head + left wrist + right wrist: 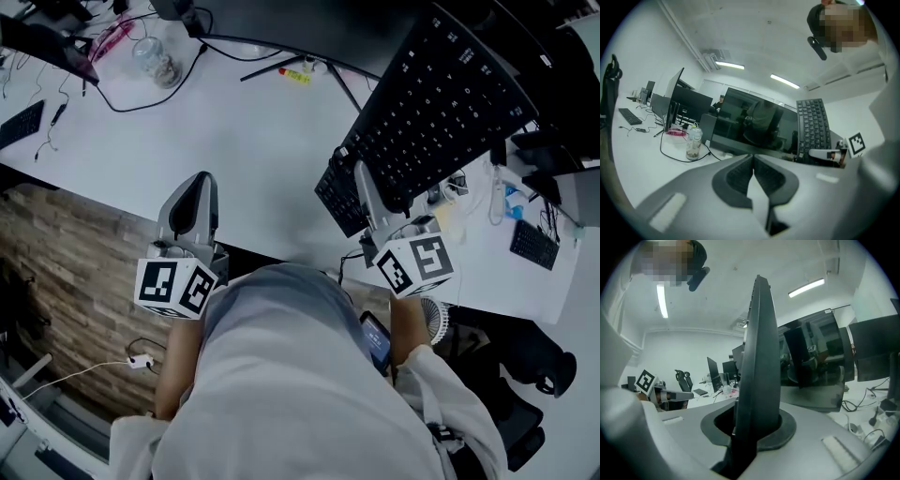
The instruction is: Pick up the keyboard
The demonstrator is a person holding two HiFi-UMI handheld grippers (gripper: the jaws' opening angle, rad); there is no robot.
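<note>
The black keyboard (441, 103) is off the white desk (216, 150), tilted in the air at the upper right of the head view. My right gripper (364, 178) is shut on its near edge. In the right gripper view the keyboard (759, 357) stands edge-on and rises straight up from between the jaws of my right gripper (754, 423). My left gripper (200, 183) hovers over the desk's front edge to the left, apart from the keyboard. In its own view the left gripper (753, 161) has its pads together with nothing between them, and the keyboard (813, 126) shows to the right.
A clear jar (155, 56) and a black cable (178, 80) lie at the back left of the desk. A dark monitor (754, 124) stands behind. Another small keyboard (534, 244) and clutter sit at the desk's right end. A phone (375, 339) is near the person's lap.
</note>
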